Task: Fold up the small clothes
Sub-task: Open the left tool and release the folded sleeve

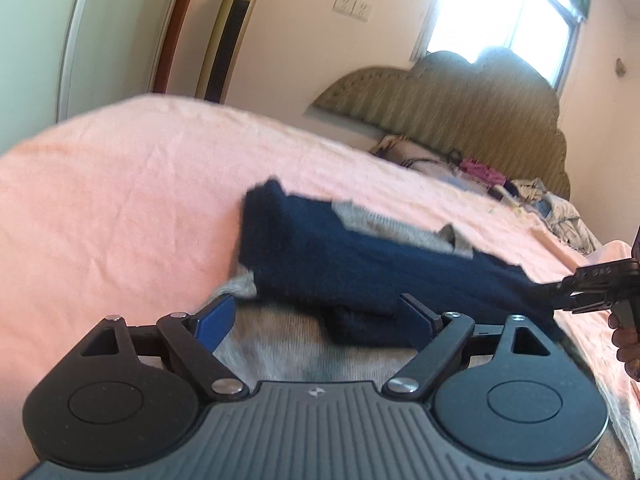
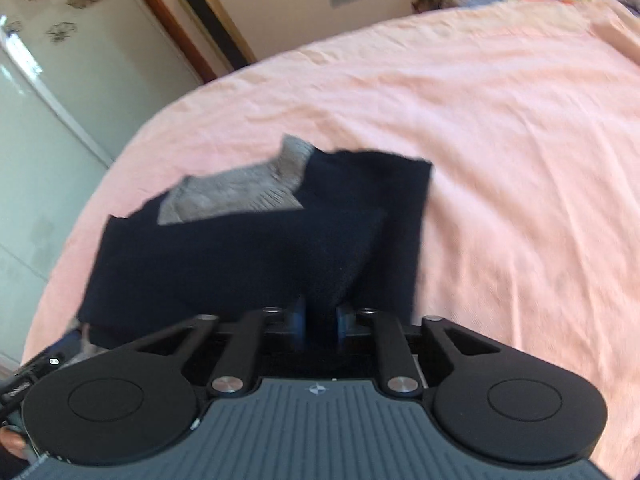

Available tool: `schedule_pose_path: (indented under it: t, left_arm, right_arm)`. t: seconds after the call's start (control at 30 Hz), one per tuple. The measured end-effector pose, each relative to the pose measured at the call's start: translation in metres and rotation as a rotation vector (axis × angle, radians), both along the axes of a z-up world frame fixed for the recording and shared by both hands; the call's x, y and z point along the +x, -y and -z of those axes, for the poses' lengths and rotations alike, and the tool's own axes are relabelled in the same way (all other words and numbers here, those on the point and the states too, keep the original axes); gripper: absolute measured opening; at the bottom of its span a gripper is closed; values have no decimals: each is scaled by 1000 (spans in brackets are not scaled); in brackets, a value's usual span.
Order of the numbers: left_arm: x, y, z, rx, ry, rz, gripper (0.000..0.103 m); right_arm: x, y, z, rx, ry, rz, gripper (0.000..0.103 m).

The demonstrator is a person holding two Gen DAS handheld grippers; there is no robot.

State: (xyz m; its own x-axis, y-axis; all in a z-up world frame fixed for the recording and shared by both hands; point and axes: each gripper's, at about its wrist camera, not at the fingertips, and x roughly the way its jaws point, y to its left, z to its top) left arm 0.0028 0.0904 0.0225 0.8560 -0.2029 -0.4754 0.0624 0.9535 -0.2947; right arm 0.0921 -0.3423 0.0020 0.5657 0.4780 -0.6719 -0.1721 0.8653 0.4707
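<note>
Right wrist view: right gripper pinches fold of navy-and-grey knit garment on pink bedsheet; left gripper spread wide, garment between its fingers, ungripped.

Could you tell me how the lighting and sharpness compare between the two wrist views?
Left wrist view: the window is blown out to white glare, and the navy garment is motion-smeared. Right wrist view: no glare and even light, but the garment and the sheet are softly blurred; both views bend straight lines.

Right gripper pinches navy garment on pink sheet.
</note>
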Motion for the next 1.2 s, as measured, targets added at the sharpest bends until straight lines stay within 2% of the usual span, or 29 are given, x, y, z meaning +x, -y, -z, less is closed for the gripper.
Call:
schedule_pose_path:
  t: [0.07, 0.1, 0.13, 0.17, 0.23, 0.27, 0.3, 0.33, 0.37, 0.4, 0.43, 0.47, 0.57, 0.67, 0.73, 0.8, 0.83, 0.87, 0.9, 0.93, 0.97, 1.07, 1.1, 1.13, 1.17, 1.2]
  left_arm:
    - [17, -2, -12, 68, 22, -44, 92]
    - [33, -3, -13, 88, -1, -59, 94]
    - [53, -6, -12, 87, -38, -54, 94]
    - [73, -9, -8, 79, -88, -60, 94]
    - [111, -15, 4, 44, -205, -70, 93]
    - [125, -17, 10, 21, -244, -68, 93]
    - [131, -16, 11, 31, -221, -77, 93]
    - [137, -13, 12, 36, -228, -68, 87]
    - [141, -9, 12, 60, -230, -57, 66]
    - [143, -4, 11, 94, -236, -45, 38]
    - [146, -2, 11, 117, -253, -32, 7]
    - [145, 0, 9, 142, -246, -32, 7]
    - [140, 8, 13, 272, -197, -65, 6]
    - [133, 23, 19, 398, -137, -79, 6]
    - [126, 28, 13, 420, -141, -75, 7]
    - [105, 23, 1, 390, -159, -60, 10]
    - [89, 19, -4, 375, -153, -52, 15]
    - [72, 16, -7, 362, -136, -47, 26]
    - [54, 15, -7, 356, -119, -36, 35]
    - [41, 14, -5, 365, -112, -19, 55]
    - [29, 16, -1, 381, -114, -14, 65]
    - [17, 16, 14, 389, -157, -23, 62]
    - [15, 15, 15, 383, -140, -32, 53]
    - [16, 14, 15, 391, -137, -40, 22]
    - [19, 14, 14, 418, -142, -65, 10]
    - [21, 11, 15, 453, -139, -88, 10]
  right_arm:
    - [-7, 12, -13, 22, 97, 44, 85]
    - [-7, 21, -19, 10, 149, 80, 92]
    - [-3, 26, -20, -14, 161, 105, 94]
    - [8, 32, -18, -36, 134, 125, 86]
    - [28, 39, -7, -11, 63, 148, 73]
    - [36, 39, -3, 21, 43, 136, 72]
    - [41, 37, 1, 38, 27, 121, 72]
    - [45, 32, 5, 40, 14, 106, 72]
    - [48, 26, 8, 28, 10, 84, 67]
    - [49, 19, 11, 8, 10, 64, 58]
    - [51, 14, 14, -25, 4, 55, 29]
    - [51, 10, 13, -58, 22, 49, 21]
    - [45, 14, 6, -75, 79, 48, 14]
    - [47, 32, 23, 6, 60, 116, 12]
    - [43, 34, 26, 44, 67, 148, 16]
    - [33, 34, 21, 67, 46, 156, 31]
    - [22, 35, 14, 59, 46, 157, 44]
    - [7, 36, 8, 49, 69, 151, 52]
    - [-12, 36, 2, 43, 102, 131, 55]
    - [-29, 36, -1, 21, 119, 106, 57]
    - [-44, 34, -1, -17, 122, 88, 57]
    - [-78, 22, 10, -109, 103, 33, 56]
    - [-85, 16, 13, -147, 118, 14, 55]
    - [-92, 8, 14, -207, 150, 4, 45]
    - [-94, 4, 15, -254, 163, 6, 24]
    - [-93, 5, 14, -277, 159, 17, 15]
